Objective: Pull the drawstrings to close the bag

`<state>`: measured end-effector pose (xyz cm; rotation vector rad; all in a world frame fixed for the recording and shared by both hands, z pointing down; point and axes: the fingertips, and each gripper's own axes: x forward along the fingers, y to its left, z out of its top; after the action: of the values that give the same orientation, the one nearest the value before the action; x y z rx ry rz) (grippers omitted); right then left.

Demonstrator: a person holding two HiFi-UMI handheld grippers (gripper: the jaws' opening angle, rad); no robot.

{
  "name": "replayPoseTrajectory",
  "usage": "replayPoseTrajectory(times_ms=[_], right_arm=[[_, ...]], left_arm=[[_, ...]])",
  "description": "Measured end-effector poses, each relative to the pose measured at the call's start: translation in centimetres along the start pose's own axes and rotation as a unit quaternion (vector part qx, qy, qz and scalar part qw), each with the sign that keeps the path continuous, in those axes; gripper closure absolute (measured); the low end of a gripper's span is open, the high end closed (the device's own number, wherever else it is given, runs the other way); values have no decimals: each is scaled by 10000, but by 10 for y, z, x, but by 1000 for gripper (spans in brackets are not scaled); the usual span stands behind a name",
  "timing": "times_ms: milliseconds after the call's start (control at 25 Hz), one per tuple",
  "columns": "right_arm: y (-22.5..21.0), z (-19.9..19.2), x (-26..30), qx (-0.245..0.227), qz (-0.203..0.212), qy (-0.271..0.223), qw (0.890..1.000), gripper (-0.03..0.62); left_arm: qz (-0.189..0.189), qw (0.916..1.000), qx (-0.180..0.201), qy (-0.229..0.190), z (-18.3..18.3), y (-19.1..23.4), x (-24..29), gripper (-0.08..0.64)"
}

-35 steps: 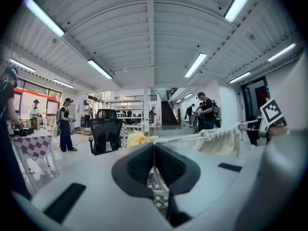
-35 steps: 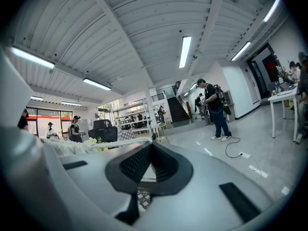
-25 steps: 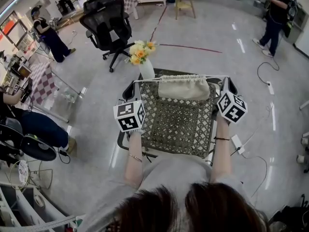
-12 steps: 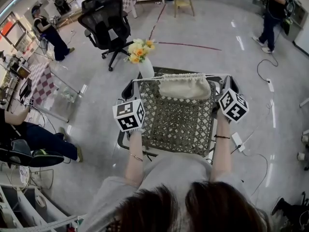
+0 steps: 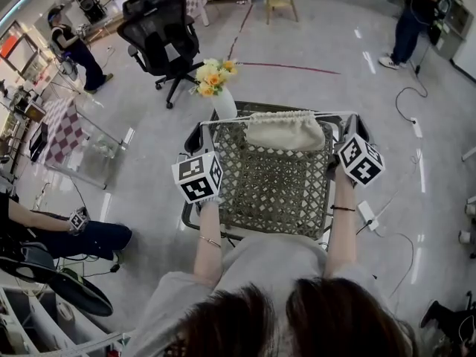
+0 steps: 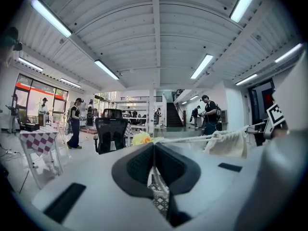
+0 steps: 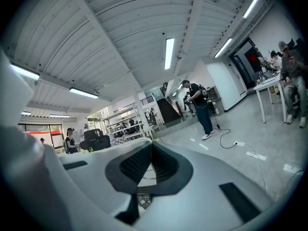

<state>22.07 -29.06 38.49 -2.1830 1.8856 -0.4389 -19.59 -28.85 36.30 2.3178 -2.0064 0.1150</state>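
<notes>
White-bodied, the left tool (image 6: 153, 149) and right tool (image 7: 151, 147) sit at the left and right edges of the lattice table (image 5: 271, 192), each pinched shut on its end of the drawstring (image 6: 197, 138). The closing pull looks nearly done, and the next move calls for drawing both cords level and further apart. Beyond, at the table's far edge, the cream cloth bag (image 5: 285, 132) hangs from the taut cord with its mouth gathered tight.
</notes>
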Motion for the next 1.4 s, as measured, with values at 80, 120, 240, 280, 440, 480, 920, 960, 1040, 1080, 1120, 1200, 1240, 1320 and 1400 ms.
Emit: replayPoseTrajectory(times_ms=[80,120,240,280,440,480,920,960,1040,1080,1120,1200,1240,1320,1400], right_arm=[[1,1,1,16,3,-12,10000,569],[2,1,1,21,10,-20,10000,569],[5,0,1,44,17,-17,10000,569],[5,-1,1,53,21,-12,10000,569],[5,-1,1,47,15,-26,10000,569],[5,0,2,52,23,-31,10000,569],[6,2,2,67,-5,-65,10000,569],[6,2,2,69,-8,-64,10000,569],[5,2,1,73,-17,-59,10000,569],[5,2,1,76,-22,-58,10000,569],[4,1,1,81,-30,-59,9999,569],[3,0,1,100,-40,-60,9999,569],[3,0,1,111,-38,-60,9999,569],[3,0,1,125,-34,-59,9999,569],[2,1,0,126,-42,-64,9999,569]], left_arm=[[78,10000,-11,-22,2,3,0,534],[119,9999,-19,-32,3,4,0,532],[227,9997,-46,-69,4,10,-1,534],[257,9996,-46,-78,4,11,-2,534],[348,9993,-65,-156,4,15,-3,534],[359,9991,-80,-186,5,16,-3,534],[469,9984,-160,-258,7,26,-4,534],[470,9984,-165,-257,7,27,-4,532],[469,9984,-180,-255,7,29,-5,532],[468,9984,-184,-255,7,29,-5,532],[467,9984,-189,-255,6,30,-5,534],[465,9984,-199,-255,5,31,-6,532],[463,9984,-207,-256,5,31,-6,534],[459,9984,-223,-261,5,32,-6,534],[453,9983,-239,-267,6,33,-6,534]])
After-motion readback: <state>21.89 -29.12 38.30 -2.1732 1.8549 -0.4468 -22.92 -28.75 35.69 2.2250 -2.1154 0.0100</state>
